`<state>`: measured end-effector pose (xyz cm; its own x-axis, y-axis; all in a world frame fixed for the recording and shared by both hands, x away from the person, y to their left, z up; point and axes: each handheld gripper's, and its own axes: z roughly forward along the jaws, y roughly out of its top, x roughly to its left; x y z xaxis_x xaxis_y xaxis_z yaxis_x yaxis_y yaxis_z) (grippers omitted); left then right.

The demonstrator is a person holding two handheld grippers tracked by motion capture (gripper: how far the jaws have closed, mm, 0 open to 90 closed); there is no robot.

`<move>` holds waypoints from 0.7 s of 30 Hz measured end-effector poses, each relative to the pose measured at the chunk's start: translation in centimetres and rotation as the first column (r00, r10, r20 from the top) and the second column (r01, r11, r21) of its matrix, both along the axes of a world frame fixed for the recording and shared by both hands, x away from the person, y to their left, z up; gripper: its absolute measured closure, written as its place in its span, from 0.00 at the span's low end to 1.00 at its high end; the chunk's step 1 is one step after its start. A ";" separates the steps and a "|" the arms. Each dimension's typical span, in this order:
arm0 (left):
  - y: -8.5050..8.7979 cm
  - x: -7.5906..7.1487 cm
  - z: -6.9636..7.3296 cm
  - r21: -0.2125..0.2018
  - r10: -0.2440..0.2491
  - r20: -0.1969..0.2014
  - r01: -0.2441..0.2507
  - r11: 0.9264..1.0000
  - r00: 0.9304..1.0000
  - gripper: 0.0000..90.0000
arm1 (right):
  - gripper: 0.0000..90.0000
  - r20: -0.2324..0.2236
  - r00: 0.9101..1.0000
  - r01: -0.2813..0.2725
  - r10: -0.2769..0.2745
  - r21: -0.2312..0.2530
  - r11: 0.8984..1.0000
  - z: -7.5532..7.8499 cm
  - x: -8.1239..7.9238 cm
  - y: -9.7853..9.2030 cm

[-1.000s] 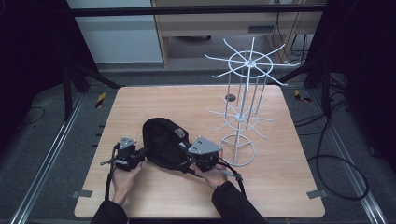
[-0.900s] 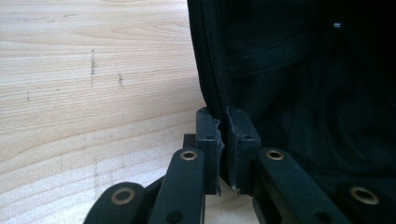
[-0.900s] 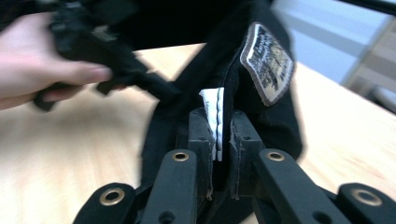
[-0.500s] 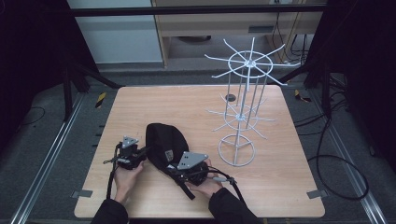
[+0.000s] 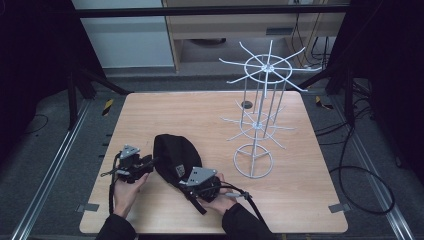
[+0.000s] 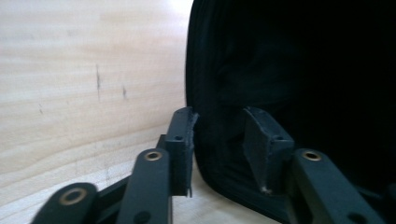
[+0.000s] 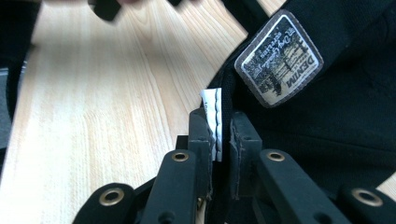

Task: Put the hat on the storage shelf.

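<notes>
A black cap point(image 5: 172, 154) lies on the wooden table point(image 5: 175, 110) near its front edge. My left gripper point(image 5: 149, 163) sits at the cap's left side, open, with the cap's rim point(image 6: 303, 70) between its jaws point(image 6: 217, 135). At the near right edge of the cap, my right gripper point(image 5: 189, 183) is shut on the cap's rim point(image 7: 355, 116). A white paper tag point(image 7: 212, 105) is pinched between its pads point(image 7: 219, 126). A sewn "DENIM" patch point(image 7: 279, 58) shows just beyond the jaws.
A white wire display rack point(image 5: 257, 120) with spoke arms stands right of the cap, and its ring base point(image 5: 253, 161) is close to my right hand. Bare wood stretches behind the cap and to the far left. The table's front edge is just behind both hands.
My right gripper has moved left and toward the person, from beside the rack base to the cap's near edge, and closed on it. The left gripper has barely moved.
</notes>
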<state>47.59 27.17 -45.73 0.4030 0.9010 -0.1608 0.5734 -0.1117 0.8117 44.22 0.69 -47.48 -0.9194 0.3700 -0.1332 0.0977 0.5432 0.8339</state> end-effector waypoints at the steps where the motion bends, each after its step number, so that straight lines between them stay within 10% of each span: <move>1: 0.1 -0.3 0.4 -0.003 -0.001 0.002 0.001 1.000 1.000 0.66 | 0.91 0.003 1.000 0.007 -0.007 -0.008 1.000 -0.1 0.0 0.0; 5: -0.1 -1.6 2.6 -0.075 -0.037 0.046 0.041 0.996 0.998 0.60 | 0.91 0.005 1.000 0.019 -0.019 -0.008 1.000 -0.1 0.1 0.0; 12: -3.4 -2.3 4.4 -0.049 -0.124 0.081 0.128 0.991 0.989 0.53 | 0.90 -0.006 1.000 0.024 -0.024 -0.005 1.000 -0.1 0.1 0.0; 21: -6.1 -1.1 4.3 -0.042 -0.123 0.073 0.126 0.991 0.990 0.43 | 0.90 -0.018 1.000 0.013 -0.013 0.000 1.000 -0.2 -0.1 0.2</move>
<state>46.47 21.06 -41.45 0.5234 0.8352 -0.1687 0.4986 -0.1396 0.8555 44.16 0.88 -47.64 -0.9168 0.3821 -0.1165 0.1201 0.5420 0.8318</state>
